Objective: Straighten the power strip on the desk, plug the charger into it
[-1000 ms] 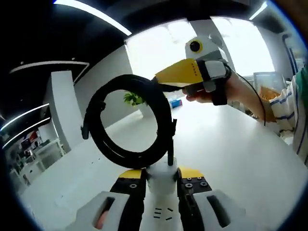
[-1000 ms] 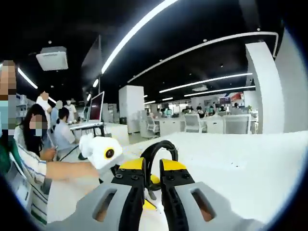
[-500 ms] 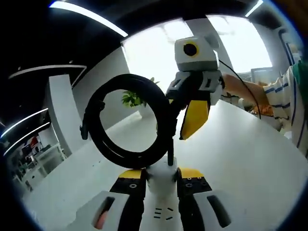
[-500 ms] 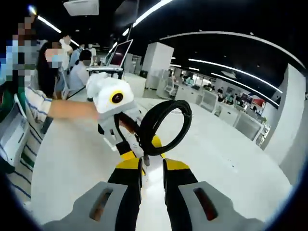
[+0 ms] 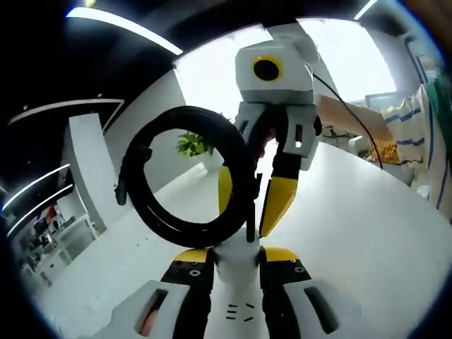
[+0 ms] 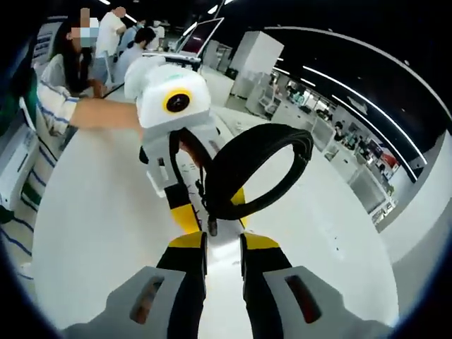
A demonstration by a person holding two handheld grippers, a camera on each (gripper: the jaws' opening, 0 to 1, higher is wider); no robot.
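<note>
My left gripper (image 5: 236,256) is shut on one end of a white power strip (image 5: 238,311), which stands up between its jaws. The strip's black cord is bundled in a coil (image 5: 138,191) and rises from that end. My right gripper (image 5: 247,222) points down at the same spot from the far side. Its yellow fingers (image 5: 279,201) straddle the cord's root and the coil's edge. In the right gripper view, my right gripper (image 6: 222,244) is open, with the strip (image 6: 224,258) between its tips. Just beyond are the left gripper (image 6: 212,215) and the coil (image 6: 282,152).
A wide white desk (image 5: 367,233) lies under both grippers. A person's striped sleeve (image 5: 424,134) reaches in at the right. A green plant (image 5: 194,145) stands at the desk's far edge. Beyond the desk (image 6: 92,212) are a monitor (image 6: 201,35), seated people (image 6: 113,28) and rows of office desks (image 6: 339,134).
The right gripper swung from lying sideways beyond the coil to pointing down at the strip's end and came close. Its jaws stand wider than a second ago. The left gripper kept its hold.
</note>
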